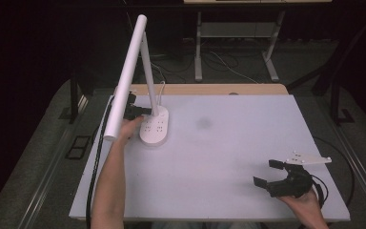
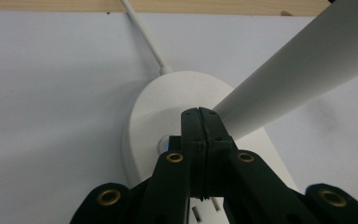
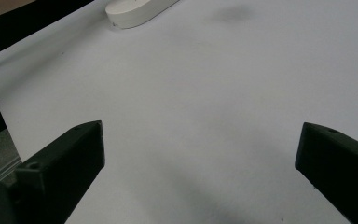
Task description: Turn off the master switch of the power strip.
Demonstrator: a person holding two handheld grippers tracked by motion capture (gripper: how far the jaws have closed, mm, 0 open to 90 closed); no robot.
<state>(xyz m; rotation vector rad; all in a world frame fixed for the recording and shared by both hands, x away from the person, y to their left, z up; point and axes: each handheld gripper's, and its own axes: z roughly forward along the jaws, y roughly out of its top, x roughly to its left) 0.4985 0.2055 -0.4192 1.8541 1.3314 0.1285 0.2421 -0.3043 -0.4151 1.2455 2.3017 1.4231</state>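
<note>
Across the middle of the high view lies a white table top, with a strip of bare wood along its far edge and a faint grey smudge near its centre. Toward ten o'clock on that surface stands a white desk lamp, the largest thing on it: its long tubular head slants from twelve o'clock down toward eight, carried on a thin stem that rises from an oval base, and a white cord leaves the base toward the wooden edge. Small marks dot the base, too small to read as writing. At the nine o'clock side of the base the left gripper has its jaws pressed together with nothing between them, tips at the foot of the stem; its own view shows a small blue glow on the base just beside them. At five o'clock, well apart from the lamp, the right gripper rests with jaws wide apart over bare table.
</note>
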